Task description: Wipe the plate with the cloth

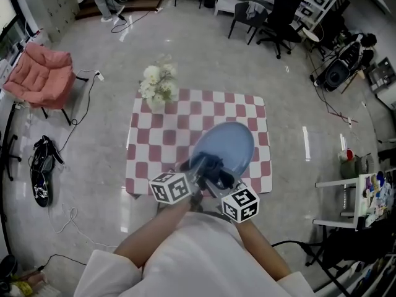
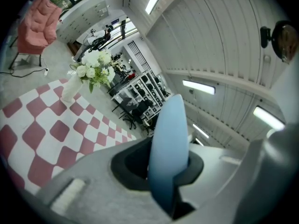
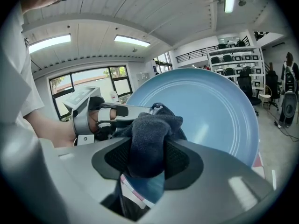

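A light blue plate [image 1: 226,146] is held up over the red-and-white checked cloth [image 1: 162,142] that covers the table. My left gripper [image 1: 190,166] is shut on the plate's rim; in the left gripper view the plate [image 2: 167,143] stands edge-on between the jaws. My right gripper [image 1: 218,177] is shut on a dark blue cloth [image 3: 148,139], which is pressed against the plate's face [image 3: 210,111]. In the right gripper view the left gripper [image 3: 140,111] shows at the plate's left rim. In the head view the dark cloth [image 1: 213,168] is bunched at the plate's near edge.
A vase of white flowers [image 1: 157,86] stands at the table's far left corner, and shows as well in the left gripper view as flowers [image 2: 91,69]. A pink chair [image 1: 40,73] is on the floor at left, office chairs [image 1: 266,17] behind, a white shelf unit [image 1: 349,197] at right.
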Action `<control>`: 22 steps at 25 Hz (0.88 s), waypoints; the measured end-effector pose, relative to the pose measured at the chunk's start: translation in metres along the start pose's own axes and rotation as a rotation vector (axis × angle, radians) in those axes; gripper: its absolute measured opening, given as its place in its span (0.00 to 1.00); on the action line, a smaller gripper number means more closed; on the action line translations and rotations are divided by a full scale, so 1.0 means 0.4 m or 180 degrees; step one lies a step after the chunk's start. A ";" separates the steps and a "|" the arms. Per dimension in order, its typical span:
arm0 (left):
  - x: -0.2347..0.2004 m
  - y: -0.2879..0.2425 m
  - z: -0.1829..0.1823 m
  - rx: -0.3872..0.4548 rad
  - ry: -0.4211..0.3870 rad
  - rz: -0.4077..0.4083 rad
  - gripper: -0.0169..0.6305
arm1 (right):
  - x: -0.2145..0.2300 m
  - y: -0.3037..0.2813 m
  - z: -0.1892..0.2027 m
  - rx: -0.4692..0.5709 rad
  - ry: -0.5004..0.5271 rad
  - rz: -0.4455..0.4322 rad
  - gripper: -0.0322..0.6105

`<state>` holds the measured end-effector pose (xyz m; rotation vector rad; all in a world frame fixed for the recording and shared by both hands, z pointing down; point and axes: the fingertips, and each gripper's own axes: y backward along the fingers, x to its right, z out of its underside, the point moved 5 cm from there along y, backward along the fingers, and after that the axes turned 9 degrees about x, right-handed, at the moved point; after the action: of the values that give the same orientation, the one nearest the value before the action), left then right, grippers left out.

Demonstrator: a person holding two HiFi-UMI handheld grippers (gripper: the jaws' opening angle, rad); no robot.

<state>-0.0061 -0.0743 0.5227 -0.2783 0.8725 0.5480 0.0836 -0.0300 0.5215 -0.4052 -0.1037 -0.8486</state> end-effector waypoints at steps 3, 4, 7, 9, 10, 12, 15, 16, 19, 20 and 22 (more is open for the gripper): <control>-0.019 0.004 -0.013 0.0043 0.0021 -0.0010 0.11 | 0.007 -0.007 0.017 -0.0031 -0.0001 0.0057 0.35; -0.023 0.005 -0.019 0.0050 0.0017 -0.0013 0.11 | 0.010 -0.009 0.022 -0.0050 0.0007 0.0086 0.35; -0.033 0.009 -0.035 0.0056 0.0007 -0.0021 0.11 | 0.017 -0.012 0.033 -0.0106 0.0045 0.0179 0.35; -0.038 0.009 -0.043 0.0054 0.0018 -0.0011 0.11 | 0.022 -0.014 0.037 -0.0117 0.0040 0.0203 0.35; -0.040 0.008 -0.047 0.0050 0.0025 -0.0001 0.11 | 0.024 -0.015 0.038 -0.0119 0.0029 0.0204 0.35; -0.045 0.008 -0.052 0.0030 0.0045 0.0018 0.11 | 0.027 -0.016 0.042 -0.0127 0.0011 0.0214 0.35; -0.052 0.014 -0.063 -0.0001 0.0059 0.0037 0.11 | 0.032 -0.013 0.048 -0.0159 0.0011 0.0264 0.35; -0.055 0.016 -0.067 -0.0012 0.0053 0.0049 0.11 | 0.035 -0.012 0.051 -0.0172 0.0014 0.0281 0.35; -0.065 0.019 -0.079 -0.0069 0.0015 0.0106 0.11 | 0.044 -0.014 0.062 -0.0230 0.0056 0.0321 0.35; -0.068 0.019 -0.082 -0.0095 0.0001 0.0127 0.11 | 0.045 -0.017 0.066 -0.0255 0.0079 0.0328 0.35; -0.075 0.020 -0.086 -0.0147 -0.0018 0.0161 0.11 | 0.045 -0.022 0.073 -0.0304 0.0118 0.0335 0.35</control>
<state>-0.0485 -0.0932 0.5250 -0.2973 0.8640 0.6162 0.0912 -0.0366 0.5554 -0.4801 -0.0075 -0.7587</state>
